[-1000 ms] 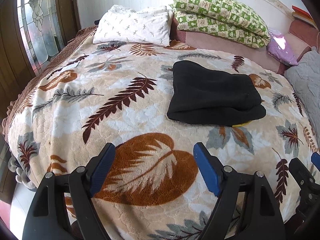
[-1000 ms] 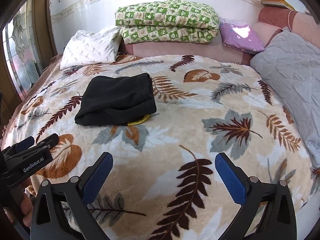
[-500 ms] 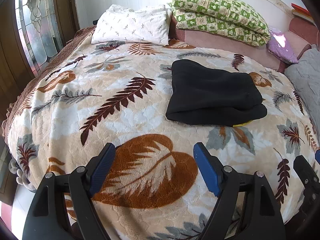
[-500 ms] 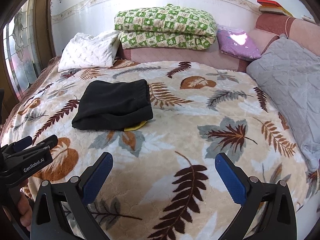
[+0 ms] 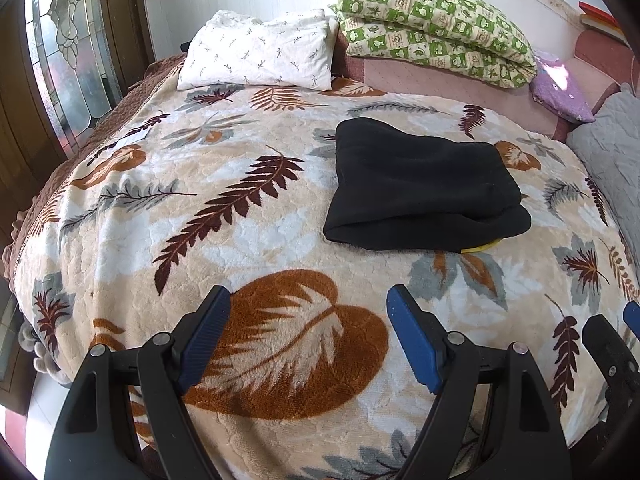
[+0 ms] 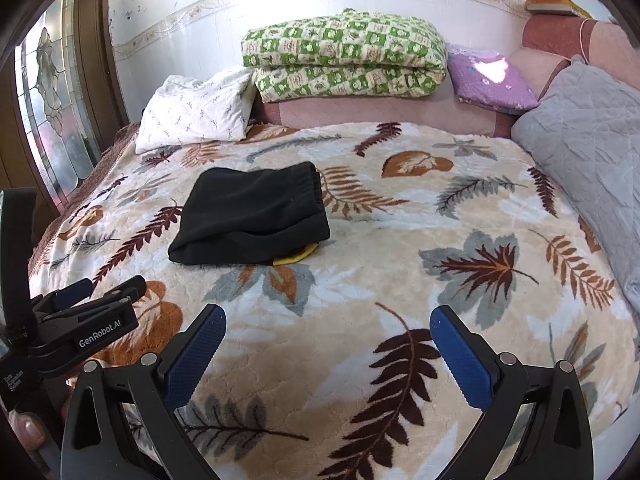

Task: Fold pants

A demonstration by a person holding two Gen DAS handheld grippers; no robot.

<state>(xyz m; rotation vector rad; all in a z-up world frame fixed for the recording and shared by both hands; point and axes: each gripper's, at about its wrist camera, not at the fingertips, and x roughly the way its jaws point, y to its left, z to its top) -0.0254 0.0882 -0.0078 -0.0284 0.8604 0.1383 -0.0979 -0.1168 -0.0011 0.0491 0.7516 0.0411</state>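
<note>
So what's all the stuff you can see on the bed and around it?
Folded black fleece pants: one, black, middle of blanket.
Yellow scrap: one, yellow, peeking from under the pants.
Plush leaf-print blanket: one, cream with brown leaves, covering the bed.
White sprig-print pillow: one, white, far left.
Green checked folded quilt: one, green and cream, at the headboard.
Purple cushion: one, purple, right of the quilt.
Grey quilted cover: one, grey, right edge.
Books: a small stack, red on top, upper right.
Stained-glass window: one, left wall.
Left gripper: one, black with blue pads, open, empty.
Right gripper: one, same colours, open, empty.
</note>
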